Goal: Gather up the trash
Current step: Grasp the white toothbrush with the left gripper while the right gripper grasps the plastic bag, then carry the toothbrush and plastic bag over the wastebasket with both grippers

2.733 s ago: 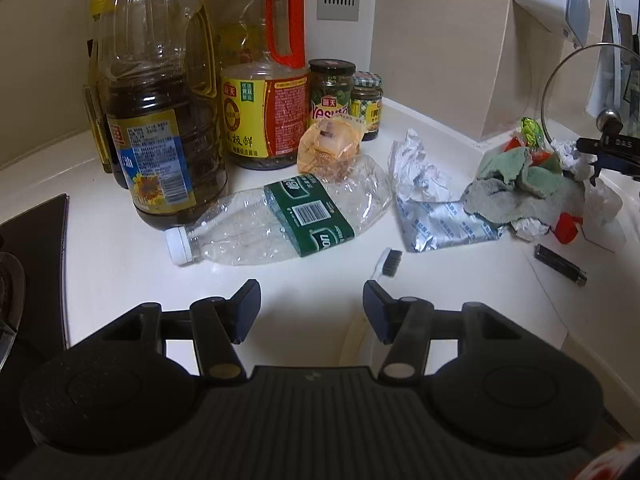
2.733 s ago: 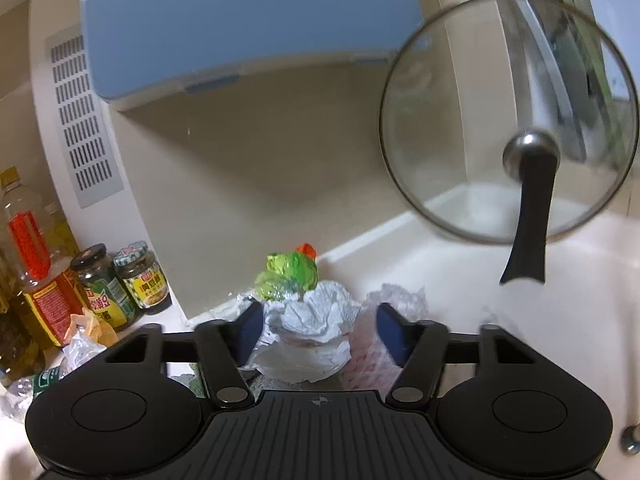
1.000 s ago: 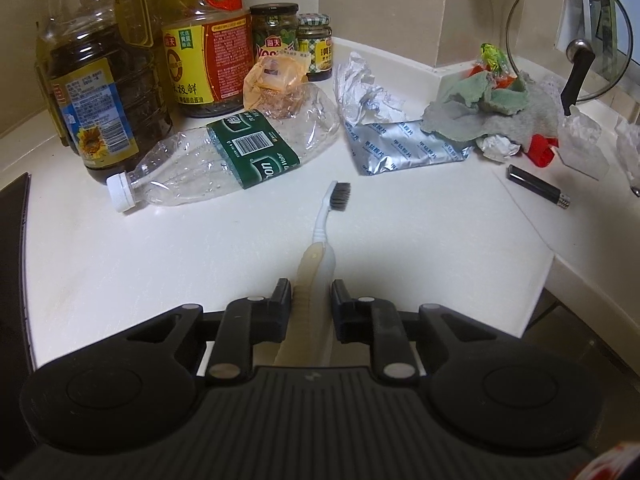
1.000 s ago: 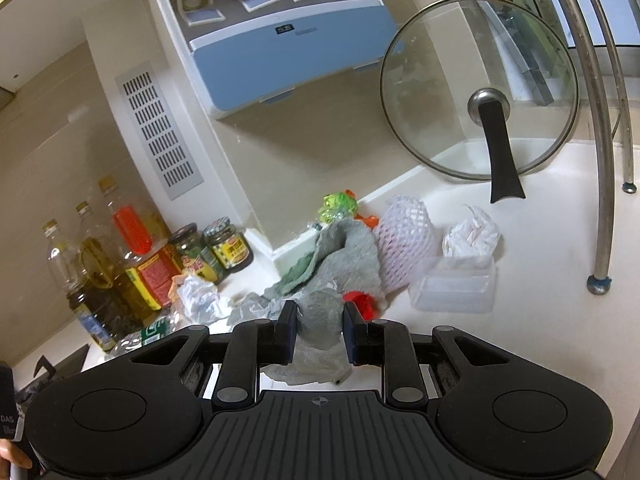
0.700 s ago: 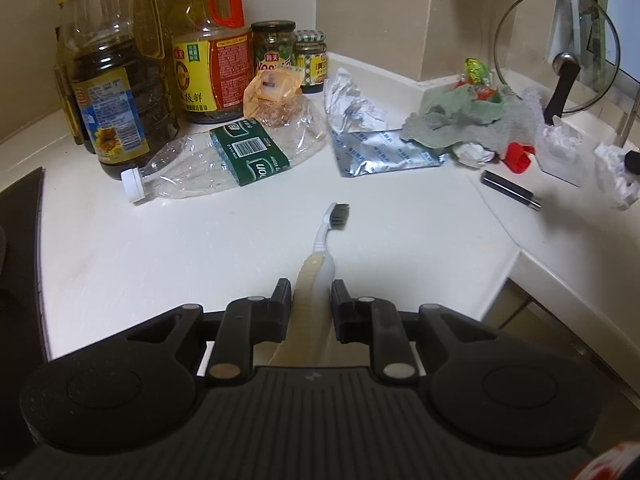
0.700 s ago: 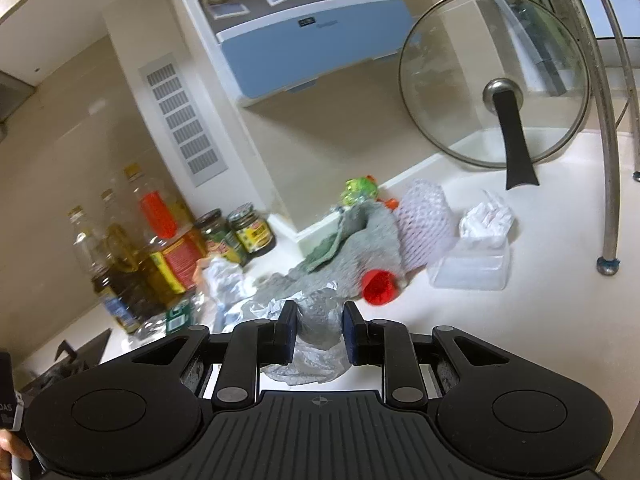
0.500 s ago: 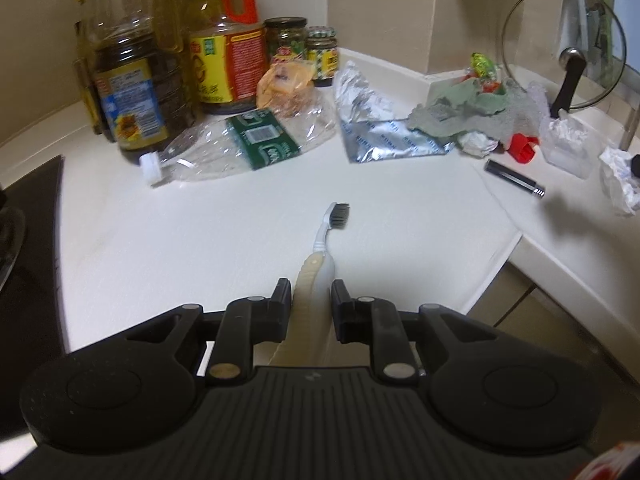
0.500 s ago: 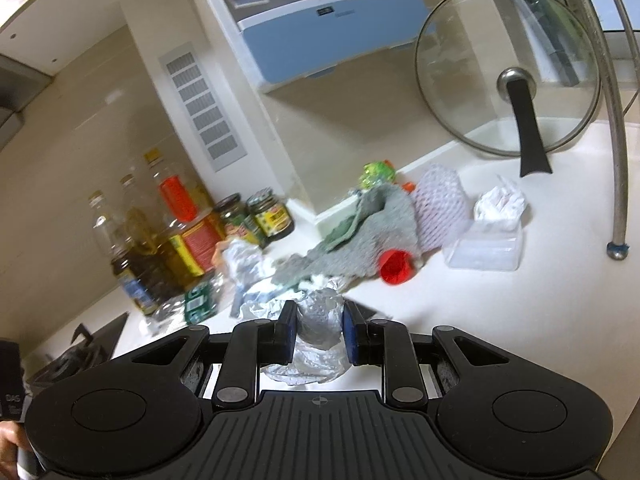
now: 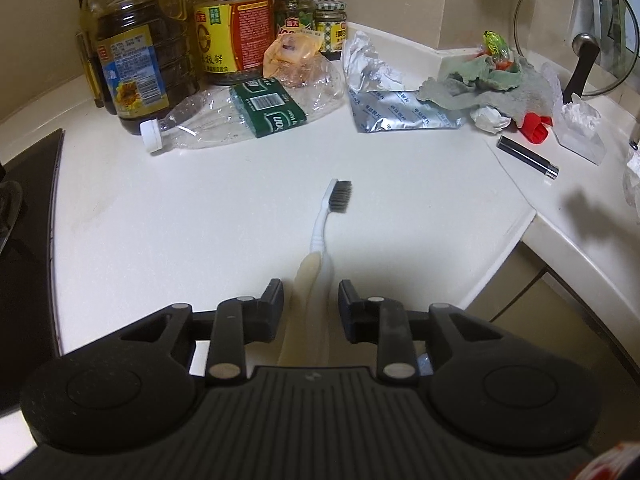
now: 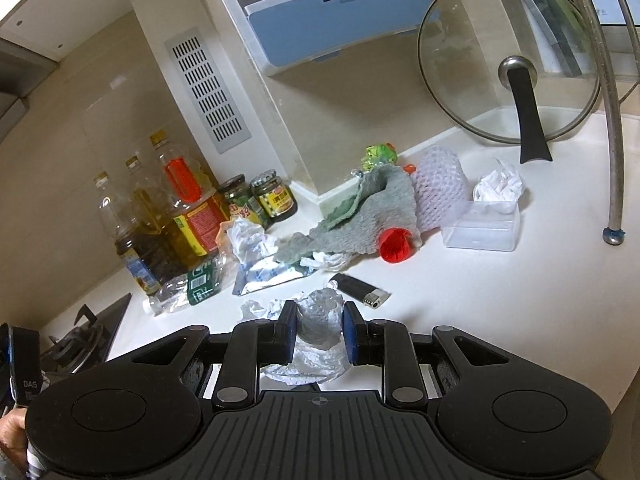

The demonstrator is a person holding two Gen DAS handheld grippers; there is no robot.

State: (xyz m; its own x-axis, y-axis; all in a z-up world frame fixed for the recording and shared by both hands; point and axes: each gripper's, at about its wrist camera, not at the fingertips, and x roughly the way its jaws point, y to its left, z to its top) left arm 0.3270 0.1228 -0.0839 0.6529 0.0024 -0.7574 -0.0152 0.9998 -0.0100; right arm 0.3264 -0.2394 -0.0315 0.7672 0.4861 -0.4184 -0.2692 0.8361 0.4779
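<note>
- White counter [image 9: 200, 216] fills the left wrist view, with a toothbrush [image 9: 320, 236] running from between the left gripper [image 9: 311, 304] toward the middle of the counter, its dark bristle head at the far end.
- Left gripper's jaws are opening: both pads stand clear of the toothbrush handle, with a visible gap on each side, so the handle lies between them ungripped.
- Right gripper [image 10: 319, 330] has its blue-padded jaws pressed on a wad of crumpled plastic [image 10: 320, 316], which bulges above and hangs below the pads.
- Beyond the toothbrush a crushed clear bottle [image 9: 240, 120] with a green label lies on its side, its white cap pointing left.
- Behind the bottle stand 2 large oil jugs [image 9: 136, 52] and 2 jars [image 9: 294, 12] against the wall, with an orange wrapper [image 9: 290, 52] just in front of the jars.
- Right of the bottle lies a silver foil pouch [image 9: 396, 108], and past it a grey cloth [image 10: 368, 216] draped over other scraps.
- A red cap [image 10: 396, 246] sits at the cloth's edge, touching it.
- A black lighter [image 10: 358, 290] lies on the counter near the right gripper.
- A clear box [image 10: 482, 228] with white tissue [image 10: 498, 186] on it sits near a white foam net [image 10: 438, 192].
- A glass lid [image 10: 508, 68] leans upright at the back.
</note>
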